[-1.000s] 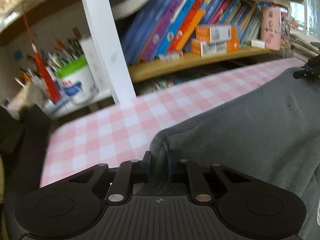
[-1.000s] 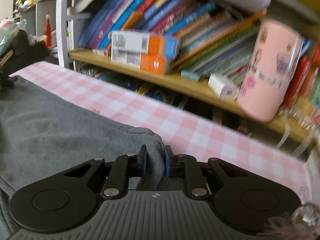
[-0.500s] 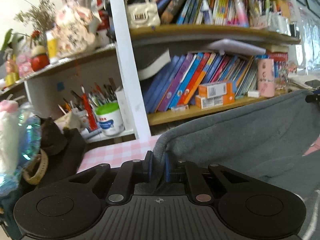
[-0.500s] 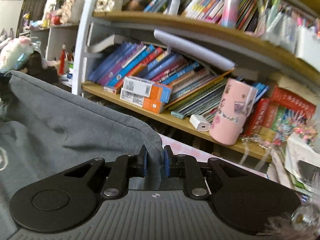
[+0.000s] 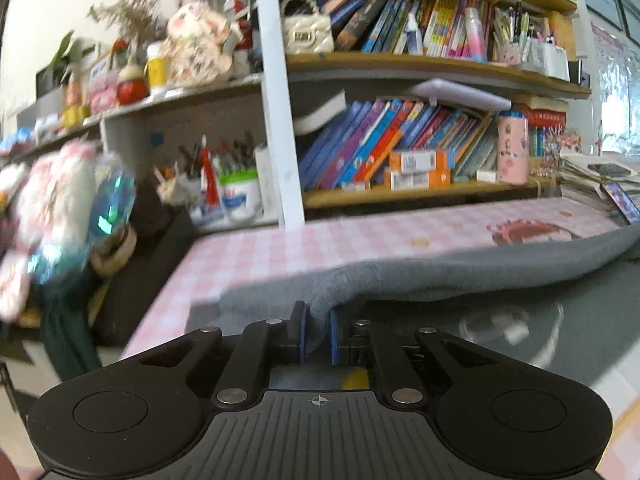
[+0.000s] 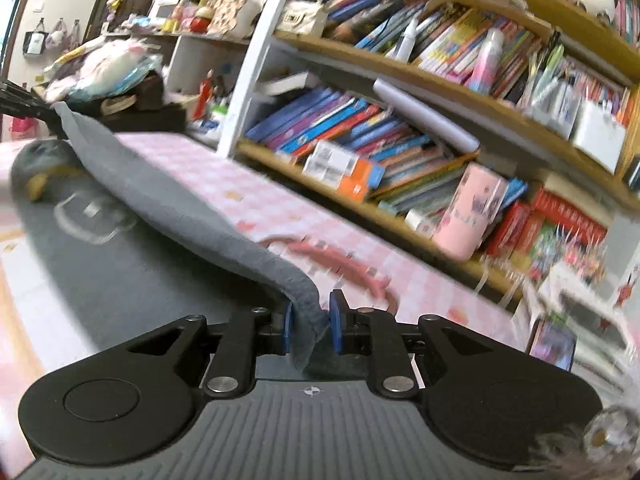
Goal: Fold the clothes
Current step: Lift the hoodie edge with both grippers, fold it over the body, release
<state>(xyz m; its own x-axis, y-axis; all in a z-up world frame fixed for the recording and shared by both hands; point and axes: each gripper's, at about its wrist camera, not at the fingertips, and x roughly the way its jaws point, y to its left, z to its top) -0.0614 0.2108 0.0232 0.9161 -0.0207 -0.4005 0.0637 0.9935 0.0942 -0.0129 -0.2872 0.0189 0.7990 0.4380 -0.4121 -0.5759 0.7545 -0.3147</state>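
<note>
Left gripper [image 5: 316, 334] is pinched tight on a corner of the grey garment [image 5: 460, 276]; the blue pads [image 5: 303, 334] sit close together with a narrow wedge of cloth squeezed between them. From that corner the garment's edge runs right as a taut, raised band, just above the pink checked tablecloth [image 5: 256, 252]; the far end leaves the frame at the right edge. Below and right of the band lies more grey cloth with a blurred white ring print [image 5: 516, 332] on it. Right gripper [image 6: 310, 328] holds the opposite corner of the same garment [image 6: 168, 200]: its jaws have just been opening a little, but cloth still fills the gap, bunched between the blue pads [image 6: 287, 330] and touching both, so it reads as a grip. From there the folded edge stretches away up-left as a thick grey strip, ending at the black tip of the other gripper [image 6: 28, 108] near the frame's left edge. Dark grey cloth hangs left of and below the strip, again with the faint white print [image 6: 94, 216]. Bookshelf [image 6: 400, 76] stands behind the table, with a pink cup [image 6: 470, 212] on its lower board, well apart from the garment. Both views are motion-blurred.
</note>
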